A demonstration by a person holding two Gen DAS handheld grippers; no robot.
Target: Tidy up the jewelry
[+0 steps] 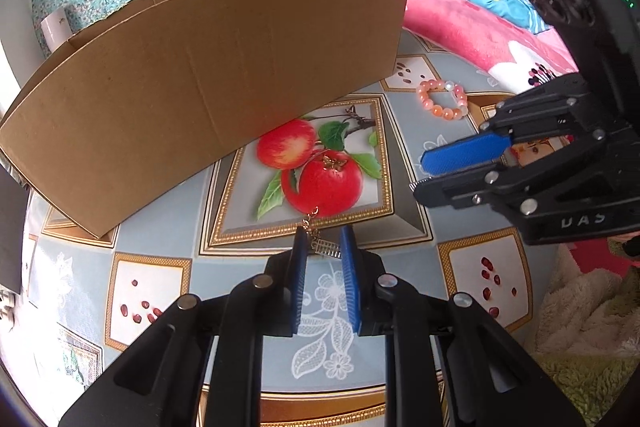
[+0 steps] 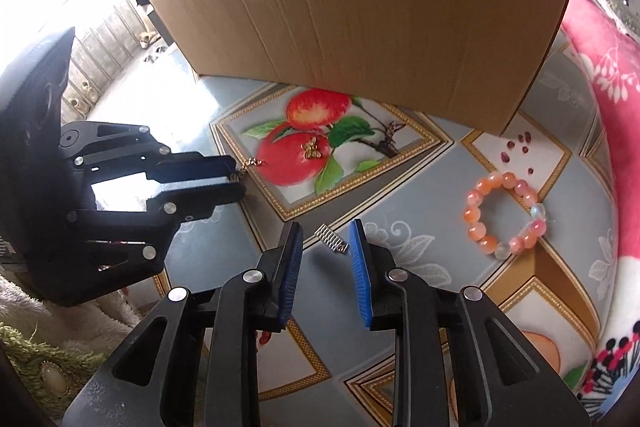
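left wrist view: the left claw points down at the tabletop, its blue pads nearly together with a thin gold chain and a small silver clasp between them. it looks clenched on the clasp end, though i cannot tell for sure that the pads press on it. the chain runs up over the printed apples to a gold butterfly charm, so the piece lies stretched, probably to keep it from tangling. a beaded bracelet lies well apart to the right, near the box where the jewelry likely belongs. the right claw reaches in from the right.

right wrist view: the right claw is released, its pads standing clear on either side of a small silver spring-like piece lying loose on the tabletop. the left claw shows side-on with the chain leaving its tip, and its pads look almost together. only this view shows the spring piece as a separate thing, the butterfly clearly, and the bracelet whole. the box stands open-topped behind.
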